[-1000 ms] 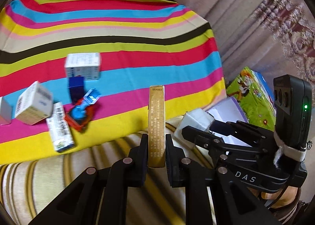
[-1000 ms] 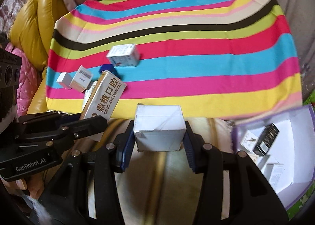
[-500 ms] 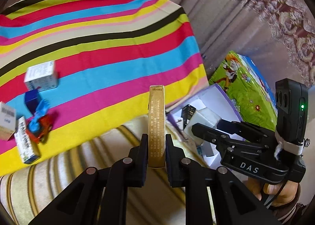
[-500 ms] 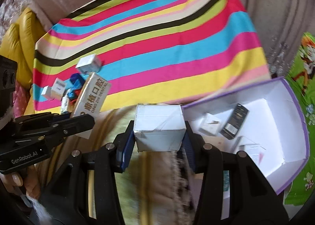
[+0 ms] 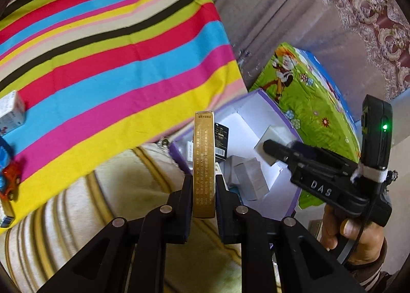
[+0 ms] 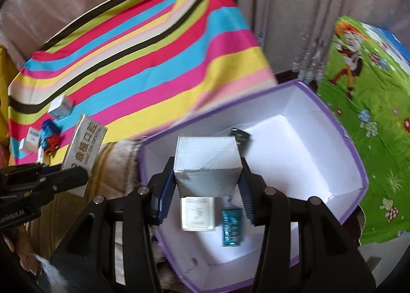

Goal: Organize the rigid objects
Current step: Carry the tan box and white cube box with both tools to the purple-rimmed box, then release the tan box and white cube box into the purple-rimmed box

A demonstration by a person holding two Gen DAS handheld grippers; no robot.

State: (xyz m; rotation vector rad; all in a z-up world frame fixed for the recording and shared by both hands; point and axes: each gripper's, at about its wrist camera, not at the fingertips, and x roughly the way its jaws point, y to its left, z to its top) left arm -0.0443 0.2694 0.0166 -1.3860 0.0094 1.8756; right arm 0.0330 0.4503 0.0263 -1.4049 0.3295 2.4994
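Striped cloth in bright bands covered the surface at the back, with a few small cartons and a red-and-blue toy car lying on its near-left part, and a beige ribbed cushion in front of it. A second before, both cameras had looked squarely across that cloth; now both views had swung to the right, and the purple-rimmed white cardboard storage box filled the right wrist view, whereas earlier only its corner showed.

The right gripper held a plain white cube-shaped carton, its jaws set wide and pressed against the carton's two sides, now directly above the storage box's interior. Below it lay a flat white packet, a teal foil sachet and a black packet.

The left gripper was clamped narrowly on a slim gold upright carton, held edge-on. That carton had come from over the cloth to the storage box's near-left edge, though it appeared not yet to be above the opening.

Judging from this, the carrying stage was nearly over: the white carton seemed ready for release into the storage box, and the gold one looked likely to go in after it. Several cartons on the cloth remained to be collected.
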